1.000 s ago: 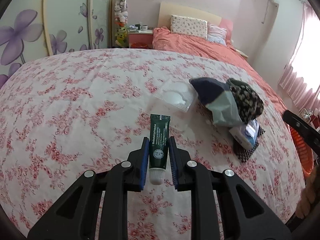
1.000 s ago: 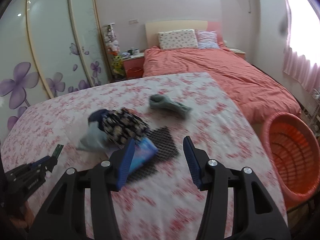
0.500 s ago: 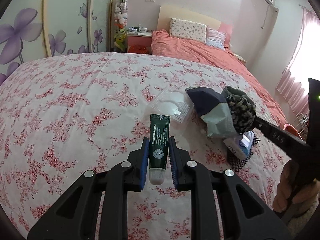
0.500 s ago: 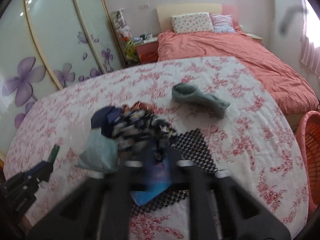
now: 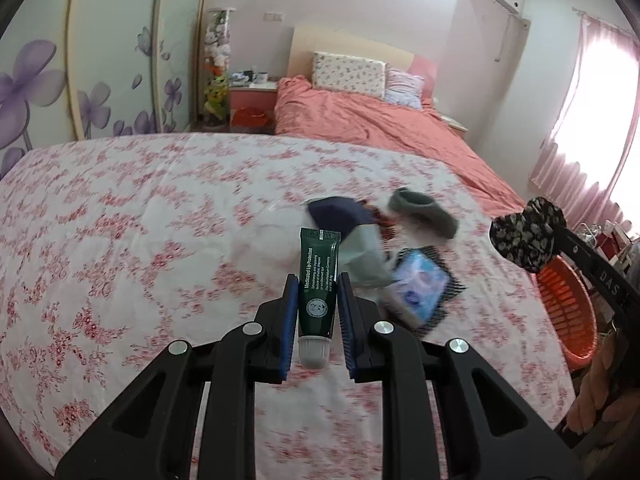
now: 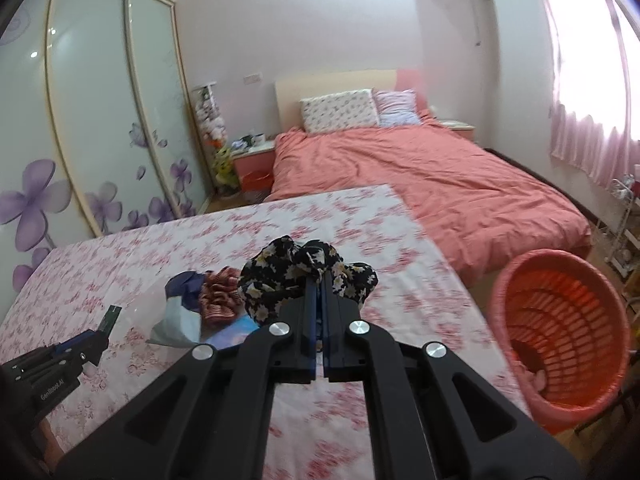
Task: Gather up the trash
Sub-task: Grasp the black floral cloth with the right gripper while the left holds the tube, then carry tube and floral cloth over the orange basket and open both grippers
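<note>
Left gripper [image 5: 318, 312]: blue pads clamped on a dark green tube [image 5: 319, 280], white cap toward the camera, crimped end pointing away; the tube is held clear above the floral-sheeted bed [image 5: 140, 240]. In the right wrist view the same gripper [image 6: 94, 340] shows near the bed's left edge with the tube's crimped end [image 6: 111, 319] sticking out.

Right gripper [image 6: 319, 280]: pads drawn together on a black floral cloth [image 6: 280, 276], which bunches around the fingertips and hangs off the bed surface. From the left wrist view this cloth [image 5: 527, 238] is seen lifted at the right edge of the bed, above the rim of the orange basket [image 5: 568, 312], with the right gripper [image 5: 556, 236] behind it.

Items lying on the bed toward its right side, grouped together:
- a navy and pale blue-grey cloth [image 6: 182, 304], with a red striped piece [image 6: 218, 300] touching it;
- a blue packet [image 5: 420, 282] resting on a black mesh piece [image 5: 450, 292], blurred;
- a grey-green sock [image 5: 424, 216] just beyond them, toward the far edge.

Basket [image 6: 560, 332]: orange, latticed wall, standing on the floor just off the bed's right edge; something pale lies at its bottom, not identifiable.

Second bed with a coral cover [image 6: 420, 176] stands beyond, pillows at its head.
</note>
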Tool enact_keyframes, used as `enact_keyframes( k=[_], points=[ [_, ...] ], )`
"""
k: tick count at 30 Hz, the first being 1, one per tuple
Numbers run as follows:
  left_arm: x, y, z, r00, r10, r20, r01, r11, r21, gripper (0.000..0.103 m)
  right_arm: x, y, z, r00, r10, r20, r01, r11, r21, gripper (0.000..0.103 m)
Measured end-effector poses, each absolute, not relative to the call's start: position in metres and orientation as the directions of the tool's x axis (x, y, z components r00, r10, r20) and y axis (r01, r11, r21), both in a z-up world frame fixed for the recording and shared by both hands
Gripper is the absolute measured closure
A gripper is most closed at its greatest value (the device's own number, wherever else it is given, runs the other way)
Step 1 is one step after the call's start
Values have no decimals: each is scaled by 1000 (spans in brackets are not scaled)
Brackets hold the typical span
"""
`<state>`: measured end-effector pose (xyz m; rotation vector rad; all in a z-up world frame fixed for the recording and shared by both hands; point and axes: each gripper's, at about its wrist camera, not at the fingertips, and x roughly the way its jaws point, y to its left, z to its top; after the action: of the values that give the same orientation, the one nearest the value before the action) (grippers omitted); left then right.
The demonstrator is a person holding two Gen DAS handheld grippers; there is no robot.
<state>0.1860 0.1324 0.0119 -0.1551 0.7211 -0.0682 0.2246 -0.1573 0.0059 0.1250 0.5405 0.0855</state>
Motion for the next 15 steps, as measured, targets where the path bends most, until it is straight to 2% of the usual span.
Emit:
enact_keyframes(
  k=[15],
  points=[
    [174, 59, 48, 765, -248, -594, 174, 968, -179, 83, 165, -225, 20, 885, 30, -464, 62, 981, 181, 100]
  ],
)
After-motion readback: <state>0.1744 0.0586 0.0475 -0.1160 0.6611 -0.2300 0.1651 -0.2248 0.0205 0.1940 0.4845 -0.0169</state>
